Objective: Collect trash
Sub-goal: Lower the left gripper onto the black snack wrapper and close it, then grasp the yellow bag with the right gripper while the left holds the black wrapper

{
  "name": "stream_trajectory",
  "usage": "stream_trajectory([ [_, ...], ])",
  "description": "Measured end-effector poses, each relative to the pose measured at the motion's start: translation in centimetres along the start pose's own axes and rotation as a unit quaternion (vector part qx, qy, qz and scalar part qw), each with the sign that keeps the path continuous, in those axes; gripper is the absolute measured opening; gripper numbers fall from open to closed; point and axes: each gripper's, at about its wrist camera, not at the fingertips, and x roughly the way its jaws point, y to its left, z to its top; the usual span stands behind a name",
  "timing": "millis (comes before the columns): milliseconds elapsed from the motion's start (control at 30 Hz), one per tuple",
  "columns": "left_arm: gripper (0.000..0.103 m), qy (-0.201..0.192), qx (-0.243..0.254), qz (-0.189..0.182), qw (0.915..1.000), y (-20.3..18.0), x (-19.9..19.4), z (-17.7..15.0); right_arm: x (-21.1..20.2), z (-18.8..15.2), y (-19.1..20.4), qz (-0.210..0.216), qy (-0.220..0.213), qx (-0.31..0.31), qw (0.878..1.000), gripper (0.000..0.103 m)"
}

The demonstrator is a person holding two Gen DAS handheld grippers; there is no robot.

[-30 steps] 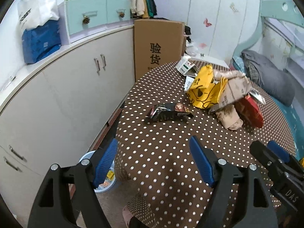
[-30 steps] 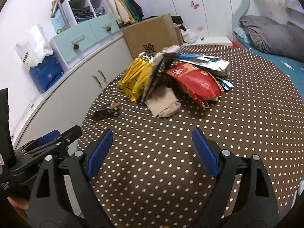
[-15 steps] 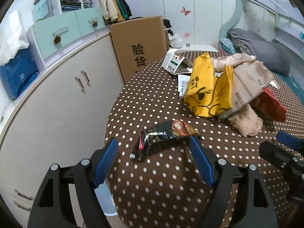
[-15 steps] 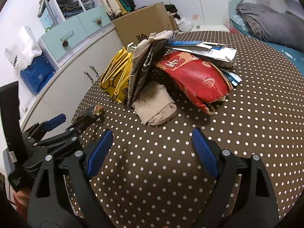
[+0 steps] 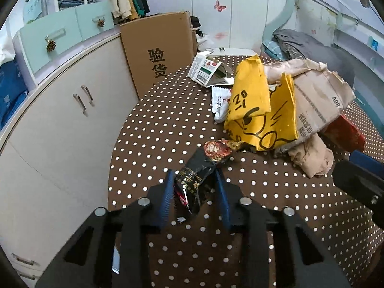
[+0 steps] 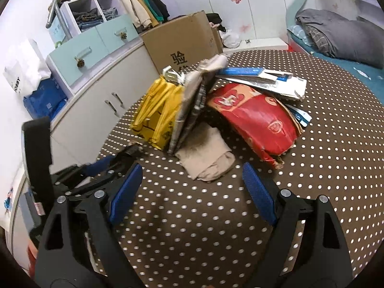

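Your left gripper [image 5: 194, 192], low centre of the left wrist view, has just been closing its jaws; they now pinch the near end of the black snack wrapper [image 5: 198, 180], whose red-printed far end lies on the dotted worktop [image 5: 168, 124]. Gold characters on the wrapper are too small to read. Your right gripper [image 6: 192, 187], low centre of its own view, has its jaws spread wide over bare worktop, touching nothing. Beyond, centre right: a yellow bag [image 5: 261, 110] with a cartoon face, torn cardboard [image 5: 319, 103] marked "A08", a beige cloth [image 6: 206, 158] and a red bag [image 6: 254, 117]. Upper centre, a cardboard box [image 5: 158, 48] reads "验货".
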Motion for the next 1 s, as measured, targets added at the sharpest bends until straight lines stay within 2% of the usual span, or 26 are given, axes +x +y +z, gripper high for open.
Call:
stream_trajectory([
  [200,0.026,-0.026,-0.047,0.007,0.9985,1.6,-2.1,-0.8,-0.8,0.2,2.6,0.025,-0.01,-0.019,0.999,0.084],
  [367,0.026,-0.054,-0.113,0.033,0.9915,5.2,-4.9,-0.6,0.2,0.7,5.3,0.037,-0.011,-0.032,0.999,0.083],
  [500,0.026,-0.072,-0.142,0.049,0.9861,7.5,-6.1,-0.1,1.2,1.9,7.8,0.05,-0.016,-0.037,0.998,0.081],
  [667,0.026,-0.068,-0.154,0.056,0.9841,8.8,-4.9,1.0,4.0,3.9,9.6,0.022,-0.014,-0.031,0.999,0.081],
  [700,0.026,-0.065,-0.159,0.055,0.9836,9.1,-4.5,1.0,4.8,4.3,9.5,-0.002,-0.015,-0.027,1.0,0.081],
  [867,0.026,-0.057,-0.168,0.045,0.9831,9.3,-2.9,1.4,7.7,5.1,8.1,-0.038,0.002,-0.007,0.999,0.081],
  [900,0.026,-0.055,-0.168,0.043,0.9833,9.3,-2.6,1.5,8.6,5.3,7.9,-0.043,0.01,-0.011,0.999,0.076],
  [967,0.026,-0.052,-0.168,0.037,0.9837,9.3,-2.2,1.5,9.7,5.4,7.4,-0.045,0.027,-0.005,0.999,0.031],
  [1000,0.026,-0.052,-0.17,0.036,0.9835,9.4,-2.1,1.5,10.0,5.5,7.2,-0.043,0.032,-0.003,0.999,0.03],
])
